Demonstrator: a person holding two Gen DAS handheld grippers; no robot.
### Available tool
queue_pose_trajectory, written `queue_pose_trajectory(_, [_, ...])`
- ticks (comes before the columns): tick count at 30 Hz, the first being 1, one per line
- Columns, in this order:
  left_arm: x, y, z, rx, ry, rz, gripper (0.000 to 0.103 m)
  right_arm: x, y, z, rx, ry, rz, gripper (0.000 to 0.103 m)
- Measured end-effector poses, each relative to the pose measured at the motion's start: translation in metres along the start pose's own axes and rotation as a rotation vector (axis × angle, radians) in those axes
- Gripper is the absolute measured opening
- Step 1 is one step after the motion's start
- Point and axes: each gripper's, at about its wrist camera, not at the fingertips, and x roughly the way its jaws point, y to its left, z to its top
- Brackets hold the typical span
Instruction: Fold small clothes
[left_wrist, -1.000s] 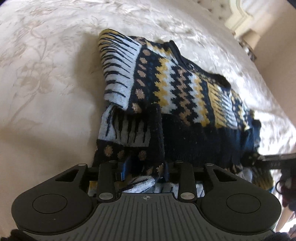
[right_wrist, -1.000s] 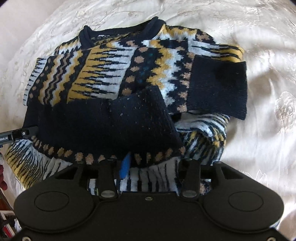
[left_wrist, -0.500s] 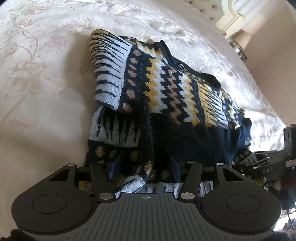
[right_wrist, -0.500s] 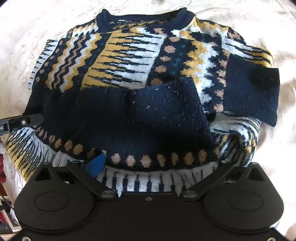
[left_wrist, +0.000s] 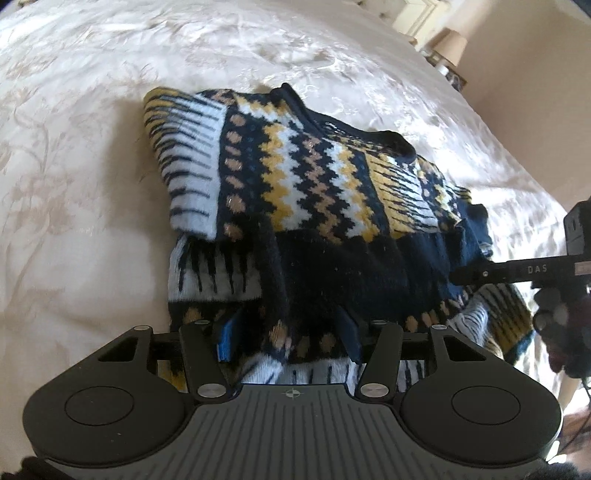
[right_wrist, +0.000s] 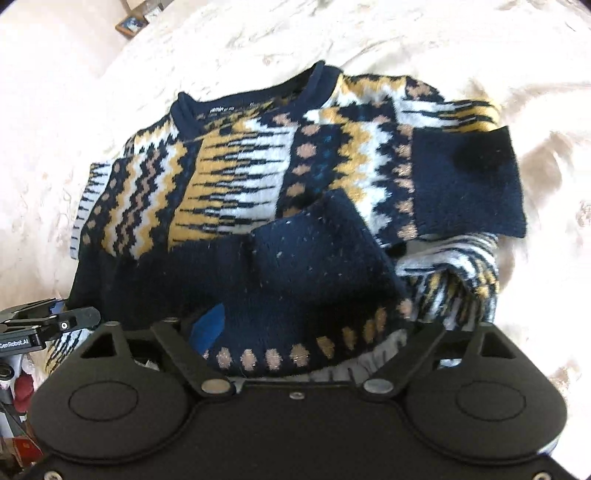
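A cream floral bedspread (left_wrist: 92, 177) lies beneath the sweater (left_wrist: 314, 192).

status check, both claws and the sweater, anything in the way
Left claw open, sweater hem bunched between pads. Right claw closing, hem between its pads. Sweater half folded on bedspread. Nothing blocking.

Right gripper (right_wrist: 299, 332): right fingertip hidden under sweater (right_wrist: 295, 206) hem, only left blue pad shows. Sweater's near edge hidden behind gripper body in both views. Collar label print too small to read. Bedspread (left_wrist: 92, 184) cut off by frame edges. Lamp (left_wrist: 448, 48) by far corner blurred.
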Motion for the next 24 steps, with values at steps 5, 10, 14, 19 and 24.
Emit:
queue_pose_trajectory(5, [0.005, -0.008, 0.011, 0.078, 0.001, -0.002, 0.051, -0.016, -0.015, -0.004, 0.046, -0.041, 0.015, 0.062])
queue_pose_trajectory(10, [0.015, -0.017, 0.015, 0.127, 0.020, 0.036, 0.010, -0.019, -0.013, -0.001, -0.004, -0.040, 0.020, 0.017])
queue_pose_trajectory(14, [-0.004, -0.030, 0.010, 0.141, -0.046, 0.116, 0.006, -0.037, 0.002, -0.003, -0.102, -0.064, -0.001, 0.012])
queue_pose_trajectory(19, [-0.048, -0.045, 0.009, 0.137, -0.163, 0.158, 0.006, -0.075, 0.011, -0.002, -0.102, -0.147, 0.030, 0.012])
queue_pose_trajectory(24, [-0.079, -0.058, 0.039, 0.182, -0.275, 0.162, 0.006, -0.108, 0.018, 0.021, -0.113, -0.255, 0.040, 0.012])
